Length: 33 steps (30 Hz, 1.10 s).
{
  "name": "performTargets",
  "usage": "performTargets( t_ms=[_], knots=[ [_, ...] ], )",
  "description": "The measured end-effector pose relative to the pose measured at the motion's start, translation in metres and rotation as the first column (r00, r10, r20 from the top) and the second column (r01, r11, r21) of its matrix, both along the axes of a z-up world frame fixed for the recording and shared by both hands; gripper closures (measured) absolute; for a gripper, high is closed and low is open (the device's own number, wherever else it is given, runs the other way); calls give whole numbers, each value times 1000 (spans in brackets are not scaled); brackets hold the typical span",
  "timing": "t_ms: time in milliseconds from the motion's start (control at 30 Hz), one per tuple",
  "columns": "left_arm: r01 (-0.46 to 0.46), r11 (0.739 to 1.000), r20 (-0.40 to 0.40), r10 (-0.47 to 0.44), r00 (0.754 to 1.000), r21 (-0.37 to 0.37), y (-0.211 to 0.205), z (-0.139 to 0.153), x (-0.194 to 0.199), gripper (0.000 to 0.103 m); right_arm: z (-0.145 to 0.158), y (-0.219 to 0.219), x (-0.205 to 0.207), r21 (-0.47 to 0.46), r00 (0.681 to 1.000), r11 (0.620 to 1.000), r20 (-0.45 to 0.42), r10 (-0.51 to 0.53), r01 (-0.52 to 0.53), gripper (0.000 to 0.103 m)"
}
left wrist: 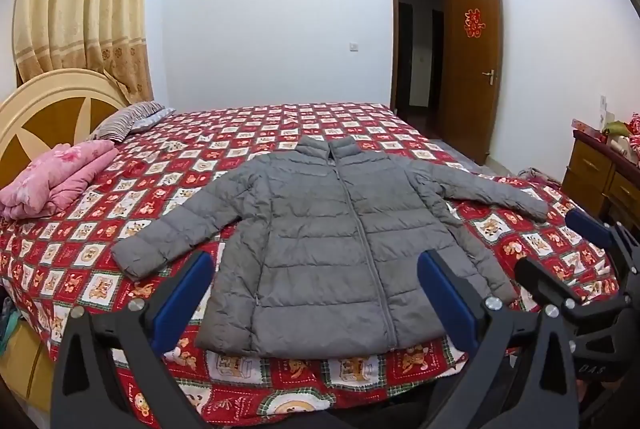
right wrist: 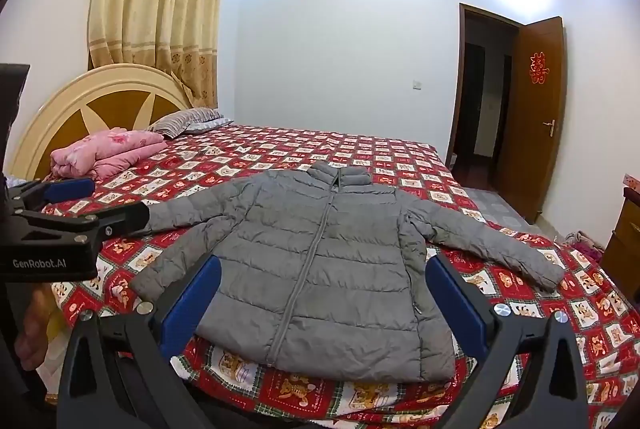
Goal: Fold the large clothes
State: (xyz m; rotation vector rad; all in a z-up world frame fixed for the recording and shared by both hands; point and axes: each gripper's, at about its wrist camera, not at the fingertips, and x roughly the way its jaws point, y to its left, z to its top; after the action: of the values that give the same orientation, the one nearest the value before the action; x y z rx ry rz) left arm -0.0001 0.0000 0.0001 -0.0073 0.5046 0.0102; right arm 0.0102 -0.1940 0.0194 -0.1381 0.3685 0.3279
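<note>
We see a grey puffer jacket [left wrist: 320, 249] lying flat, zipped, sleeves spread, on the red patterned bedspread [left wrist: 80, 269] near the bed's foot edge. Our left gripper [left wrist: 316, 293] and right gripper [right wrist: 324, 301] hover above its hem — both spread wide, holding nothing.

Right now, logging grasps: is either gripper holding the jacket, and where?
Nothing is held. The left gripper and right gripper are open above the flat jacket.

Left tool [left wrist: 316, 293] and right tool [right wrist: 322, 299] — both spread wide, empty.
</note>
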Motion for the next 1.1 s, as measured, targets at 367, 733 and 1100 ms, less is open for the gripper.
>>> performTargets(
  t_ms=[367,733,1100],
  knots=[
    [-26,999,26,25,999,20,8,5,-3,0,-6,2,0,1,1000,1000,-22,2,-2,1],
    [-35,999,29,34,999,29,7,6,-2,0,-9,2,3,1,999,1000,-39,8,-8,1],
    [-44,998,28,43,999,34,8,5,-1,0,-12,2,4,0,999,1000,-46,10,-10,1]
  ],
)
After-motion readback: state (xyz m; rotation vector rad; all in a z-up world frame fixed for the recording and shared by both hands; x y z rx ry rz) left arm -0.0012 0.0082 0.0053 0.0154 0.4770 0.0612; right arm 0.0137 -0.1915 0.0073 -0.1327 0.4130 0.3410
